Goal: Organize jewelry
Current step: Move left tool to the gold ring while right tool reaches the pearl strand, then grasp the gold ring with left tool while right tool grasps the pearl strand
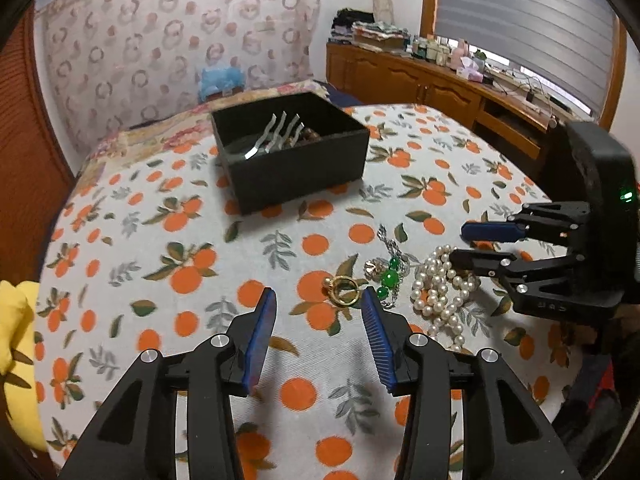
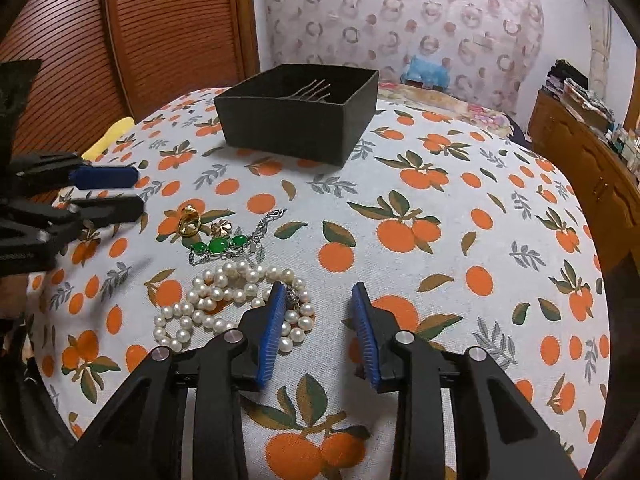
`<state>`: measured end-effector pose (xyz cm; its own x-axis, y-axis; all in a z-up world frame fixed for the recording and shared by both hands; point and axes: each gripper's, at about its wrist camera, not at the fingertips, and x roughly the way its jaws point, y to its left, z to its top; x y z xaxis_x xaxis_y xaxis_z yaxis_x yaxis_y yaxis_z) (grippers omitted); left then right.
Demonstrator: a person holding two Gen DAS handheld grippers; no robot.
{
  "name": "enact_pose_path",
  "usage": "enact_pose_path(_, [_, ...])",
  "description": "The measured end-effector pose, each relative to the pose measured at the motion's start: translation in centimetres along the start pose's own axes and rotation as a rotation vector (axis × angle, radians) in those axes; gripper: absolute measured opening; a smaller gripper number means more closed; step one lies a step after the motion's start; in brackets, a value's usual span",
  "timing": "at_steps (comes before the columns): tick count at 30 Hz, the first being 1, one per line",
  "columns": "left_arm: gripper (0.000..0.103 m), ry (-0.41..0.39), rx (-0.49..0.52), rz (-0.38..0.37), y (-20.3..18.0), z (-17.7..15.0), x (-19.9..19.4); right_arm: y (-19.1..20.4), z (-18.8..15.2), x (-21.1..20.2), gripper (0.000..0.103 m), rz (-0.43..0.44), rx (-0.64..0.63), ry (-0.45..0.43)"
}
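Note:
A black open box point(image 1: 296, 168) holds a silver hair comb point(image 1: 272, 136) and some beads; it also shows in the right wrist view point(image 2: 296, 120). On the orange-print cloth lie a gold ring point(image 1: 343, 289) point(image 2: 189, 220), a green-stone silver bracelet point(image 1: 389, 276) point(image 2: 219, 246), a small gold flower piece point(image 1: 374, 267) point(image 2: 221, 229) and a pearl necklace point(image 1: 440, 292) point(image 2: 224, 304). My left gripper point(image 1: 320, 300) is open, just short of the ring. My right gripper point(image 2: 320, 292) is open, its left finger over the pearls' edge; it enters the left wrist view point(image 1: 476, 244) beside the pearls.
The cloth-covered table point(image 2: 460, 280) curves away at its edges. A yellow object point(image 1: 16, 344) lies at the left edge. A wooden cabinet point(image 1: 420, 84) with clutter stands at the right under a window. A wooden slatted door point(image 2: 120, 40) stands behind.

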<state>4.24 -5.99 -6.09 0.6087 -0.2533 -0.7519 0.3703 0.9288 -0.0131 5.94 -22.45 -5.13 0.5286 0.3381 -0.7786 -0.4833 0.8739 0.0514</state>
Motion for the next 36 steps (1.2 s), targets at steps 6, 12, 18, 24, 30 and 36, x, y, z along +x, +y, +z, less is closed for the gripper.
enact_pose_path(6, [0.042, 0.034, 0.016, 0.002, -0.6, 0.1, 1.9, 0.1, 0.0, 0.0, 0.037, 0.001, 0.000, 0.000])
enact_pose_path(12, [0.042, 0.049, 0.022, 0.002, -0.8, 0.3, 3.0, 0.0, 0.0, 0.1, 0.037, 0.007, 0.006, -0.001])
enact_pose_path(18, [0.042, 0.039, 0.045, 0.017, -1.3, 0.4, 3.3, 0.0, 0.0, 0.0, 0.037, 0.005, 0.004, -0.001])
enact_pose_path(24, [0.024, 0.026, 0.085, 0.032, -2.1, 0.4, 3.2, 0.0, 0.0, 0.0, 0.037, 0.003, 0.002, -0.002])
enact_pose_path(30, [0.024, 0.005, 0.046, 0.048, -1.3, 0.4, 2.6, 0.5, -0.1, -0.1, 0.017, 0.033, -0.016, 0.001])
enact_pose_path(36, [0.024, -0.047, 0.006, 0.049, -0.3, 0.8, 0.9, 1.8, -0.1, -0.3, 0.014, 0.051, -0.071, 0.006])
